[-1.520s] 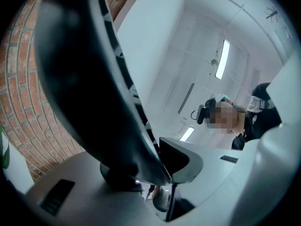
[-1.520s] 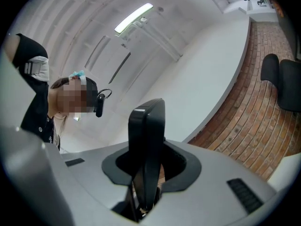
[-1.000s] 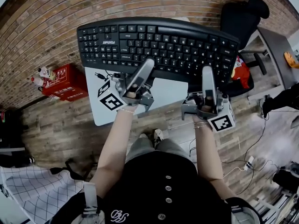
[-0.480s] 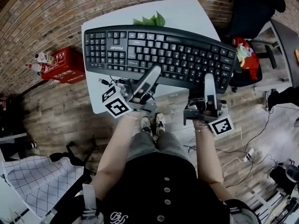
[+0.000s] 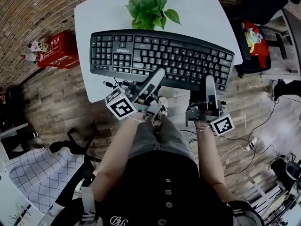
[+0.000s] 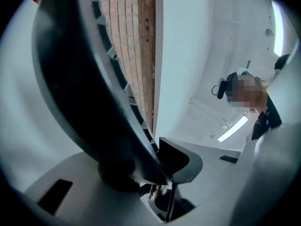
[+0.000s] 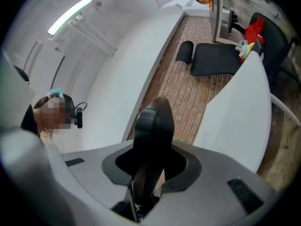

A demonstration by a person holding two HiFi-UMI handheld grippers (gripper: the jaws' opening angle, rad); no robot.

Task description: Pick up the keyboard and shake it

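Head view: black keyboard (image 5: pixel 160 58) sits at 12 o'clock from centre, across the near edge of the white table (image 5: pixel 94 18); can't tell if it rests on it. Green plant (image 5: pixel 149 7) is on the table beyond it, at 12. Left gripper (image 5: pixel 157 75) pinches the keyboard's near edge about mid-length. Right gripper (image 5: pixel 210 81) pinches the same edge toward 2 o'clock. Red box (image 5: pixel 56 53) is on the floor at 10.

Left gripper view: jaws clamped on the keyboard. Its black body sweeps from 6 up to 11, with a strip of brick floor (image 6: pixel 141 41) at 12.

Right gripper view: jaws pressed on the keyboard, seen edge-on from 6 to centre. Table at 3, black chair (image 7: pixel 211 58) at 1.
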